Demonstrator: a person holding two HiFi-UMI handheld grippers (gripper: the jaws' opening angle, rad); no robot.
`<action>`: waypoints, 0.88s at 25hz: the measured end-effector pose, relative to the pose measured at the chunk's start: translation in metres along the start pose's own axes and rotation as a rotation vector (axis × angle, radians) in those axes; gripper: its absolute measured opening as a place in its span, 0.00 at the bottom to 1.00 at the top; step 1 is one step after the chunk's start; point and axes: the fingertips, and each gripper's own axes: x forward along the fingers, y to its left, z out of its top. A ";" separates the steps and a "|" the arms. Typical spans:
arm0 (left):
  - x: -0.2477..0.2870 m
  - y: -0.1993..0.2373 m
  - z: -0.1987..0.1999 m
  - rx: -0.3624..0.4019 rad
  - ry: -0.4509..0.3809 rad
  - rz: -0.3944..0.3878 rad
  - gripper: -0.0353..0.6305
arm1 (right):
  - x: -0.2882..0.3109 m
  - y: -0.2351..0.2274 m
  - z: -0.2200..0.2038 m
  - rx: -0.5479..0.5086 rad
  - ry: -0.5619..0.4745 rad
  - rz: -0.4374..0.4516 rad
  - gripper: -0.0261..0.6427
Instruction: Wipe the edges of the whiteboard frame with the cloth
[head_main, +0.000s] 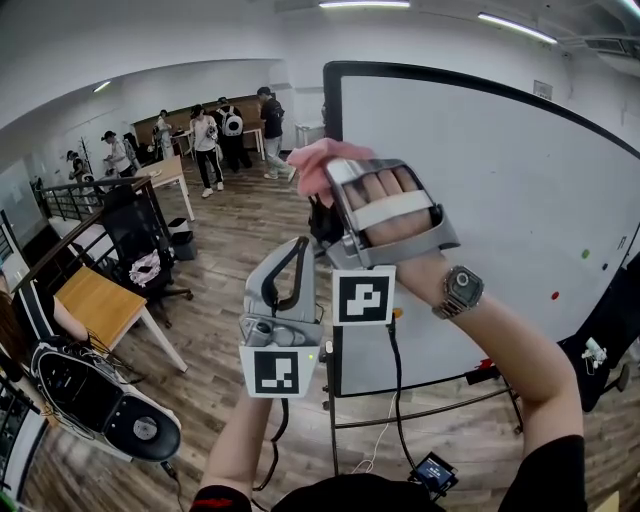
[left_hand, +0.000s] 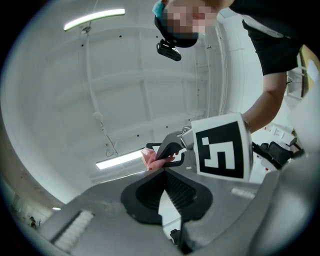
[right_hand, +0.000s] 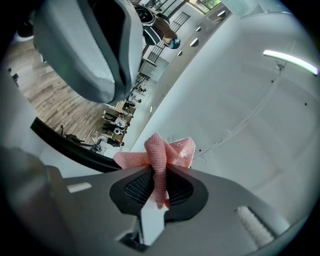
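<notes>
Left claw (left_hand: 165, 172) is nearest, pinched together with nothing in it, sitting just below the right one. Right claw (right_hand: 157, 175) is clamped on the pink cloth (right_hand: 162, 150), held right at the left edge of the whiteboard frame (head_main: 331, 120), below its top corner. Can't tell if it's actually touching. Way back, people (head_main: 215, 135) stand around.

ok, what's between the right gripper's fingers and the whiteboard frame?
The pink woven cloth, pinched in the right gripper, bunched toward the black whiteboard frame; right gripper view shows it.
</notes>
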 end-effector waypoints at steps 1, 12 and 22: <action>-0.001 0.000 0.000 0.000 -0.001 -0.001 0.05 | 0.000 0.001 0.001 0.002 -0.001 0.001 0.11; -0.005 -0.006 0.003 -0.007 -0.005 -0.001 0.05 | -0.009 0.013 0.002 0.015 -0.011 0.024 0.11; -0.018 -0.015 -0.013 -0.017 0.029 -0.007 0.05 | -0.017 0.033 0.006 0.019 -0.023 0.054 0.11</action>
